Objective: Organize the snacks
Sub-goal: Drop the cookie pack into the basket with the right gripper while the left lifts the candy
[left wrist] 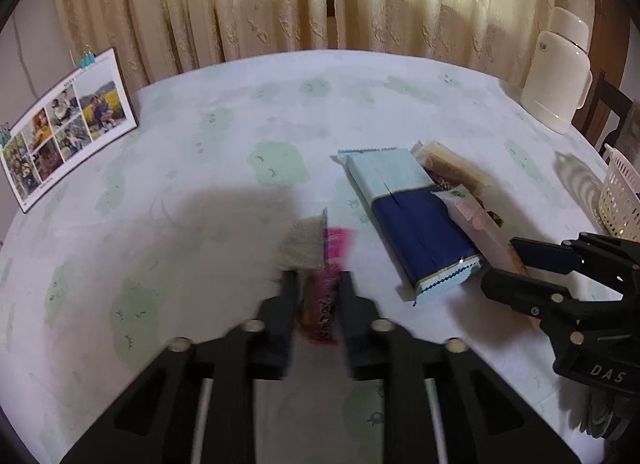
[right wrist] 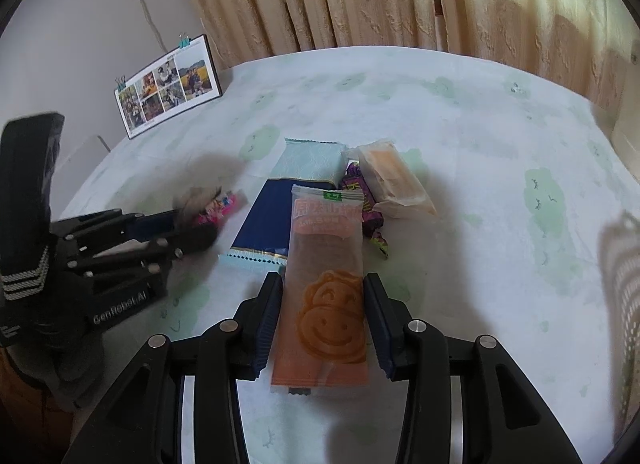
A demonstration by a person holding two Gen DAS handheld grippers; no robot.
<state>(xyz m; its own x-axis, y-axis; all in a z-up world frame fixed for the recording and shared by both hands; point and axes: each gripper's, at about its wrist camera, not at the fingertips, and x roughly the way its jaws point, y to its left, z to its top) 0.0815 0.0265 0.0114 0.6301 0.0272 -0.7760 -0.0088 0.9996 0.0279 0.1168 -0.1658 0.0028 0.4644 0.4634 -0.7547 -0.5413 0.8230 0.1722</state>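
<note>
While left claw (left wrist: 316,284) clamps one pink candy (left wrist: 326,304), right claw (right wrist: 324,284) clamps one orange wafer packet (right wrist: 326,284); three snacks on table (right wrist: 480,144).

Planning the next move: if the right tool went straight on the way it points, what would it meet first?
The right tool is shut on the smiley wafer pack. Straight ahead lie the blue pack and the purple candy, so probably those first; its height above them is unclear.
</note>
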